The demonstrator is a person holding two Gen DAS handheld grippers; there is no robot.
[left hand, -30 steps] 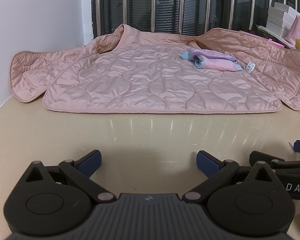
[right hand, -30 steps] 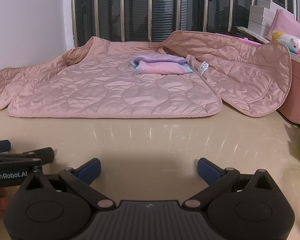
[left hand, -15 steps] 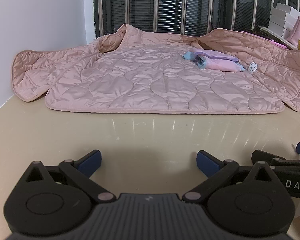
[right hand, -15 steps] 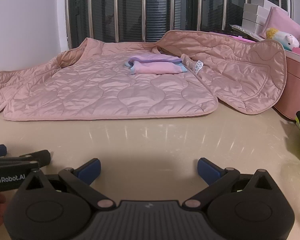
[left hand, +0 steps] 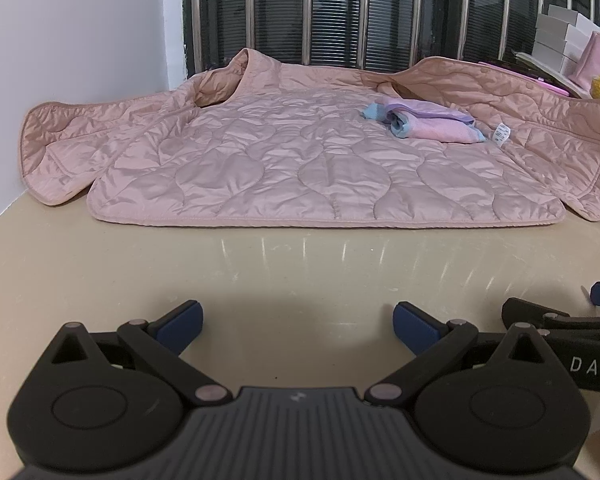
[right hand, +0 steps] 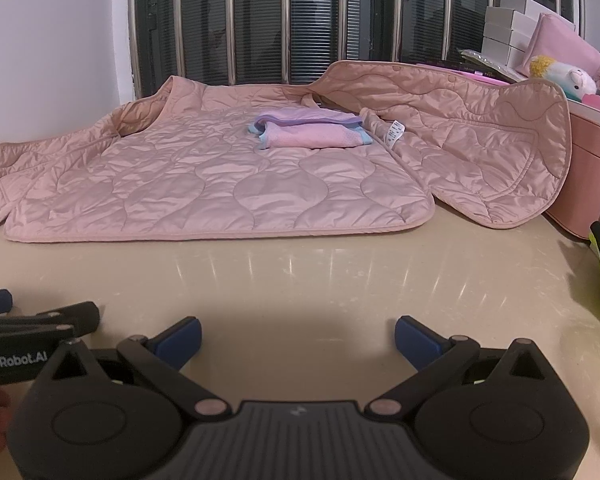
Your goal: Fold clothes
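Both grippers, left gripper (left hand: 296, 326) and right gripper (right hand: 298, 330), spread, empty; pink quilted jacket (left hand: 300, 160) unfolded; small pink garment (right hand: 312, 132) apparently folded already.

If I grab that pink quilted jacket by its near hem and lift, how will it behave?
The pink quilted jacket looks soft and puffy, so it will probably droop rather than hold its shape. Its shiny fabric suggests it may slip between the fingers. The small folded garment lying on it would likely slide off or unfold.
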